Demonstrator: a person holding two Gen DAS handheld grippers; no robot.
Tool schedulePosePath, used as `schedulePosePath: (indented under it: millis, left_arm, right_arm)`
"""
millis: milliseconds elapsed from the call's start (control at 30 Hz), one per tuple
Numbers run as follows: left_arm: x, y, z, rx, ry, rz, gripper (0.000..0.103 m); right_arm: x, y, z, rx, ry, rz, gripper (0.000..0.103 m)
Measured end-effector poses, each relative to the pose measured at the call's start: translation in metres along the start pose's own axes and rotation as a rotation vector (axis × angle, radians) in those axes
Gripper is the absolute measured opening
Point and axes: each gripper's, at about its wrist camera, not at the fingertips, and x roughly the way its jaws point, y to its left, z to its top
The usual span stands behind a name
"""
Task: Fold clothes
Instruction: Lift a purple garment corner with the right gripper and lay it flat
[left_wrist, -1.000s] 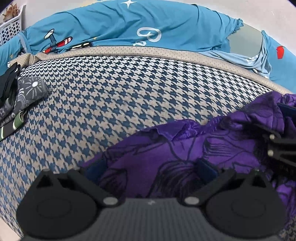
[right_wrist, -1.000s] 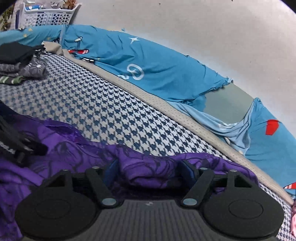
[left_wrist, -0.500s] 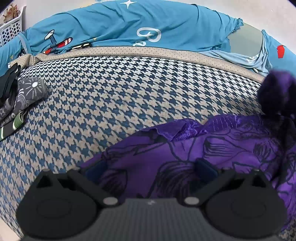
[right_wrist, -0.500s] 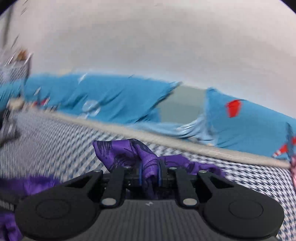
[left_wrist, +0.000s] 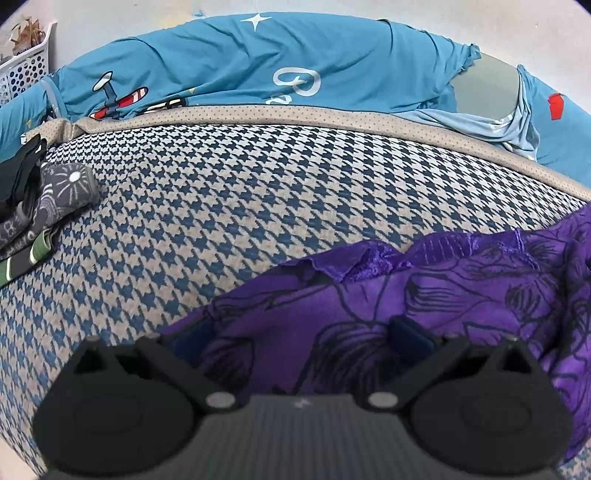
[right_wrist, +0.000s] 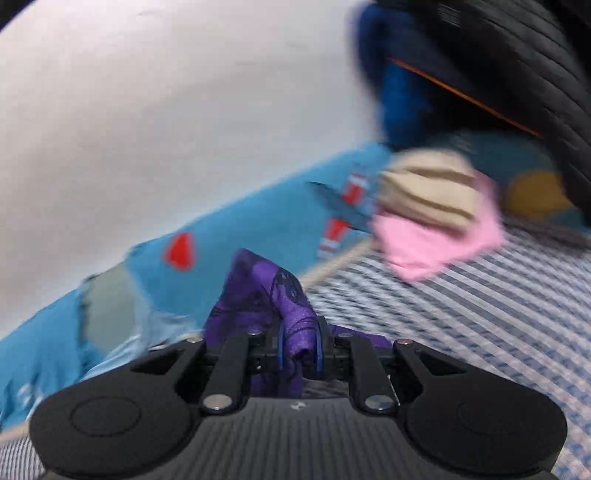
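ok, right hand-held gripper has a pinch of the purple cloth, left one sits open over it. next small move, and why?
Probably close the left hand-held gripper on the purple garment lying between its spread fingers. The right hand-held gripper is already shut on a bunched corner of it, lifted off the houndstooth cover. A second grip would let the cloth be pulled flat for a fold.

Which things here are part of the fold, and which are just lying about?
In the job:
- purple garment
- right gripper, shut on a bunch of it
- left gripper, open over it

Lying about:
- folded dark clothes
- blue printed sheet
- white basket
- pink cloth
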Motion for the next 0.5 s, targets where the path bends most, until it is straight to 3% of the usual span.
schedulePosePath:
  millis: [133, 300, 500]
  left_arm:
    - [-0.002, -0.001, -0.002, 0.004, -0.009, 0.006, 0.103]
    - [-0.004, -0.001, -0.005, 0.006, -0.017, 0.008, 0.103]
    - [-0.01, 0.0, -0.008, 0.014, -0.027, 0.018, 0.103]
  right_arm:
    - [-0.006, -0.017, 0.001, -0.002, 0.014, -0.063, 0.023]
    - [-0.027, -0.024, 0.001, -0.045, -0.042, -0.118, 0.041]
    - [-0.04, -0.028, -0.009, -0.102, 0.001, -0.074, 0.047]
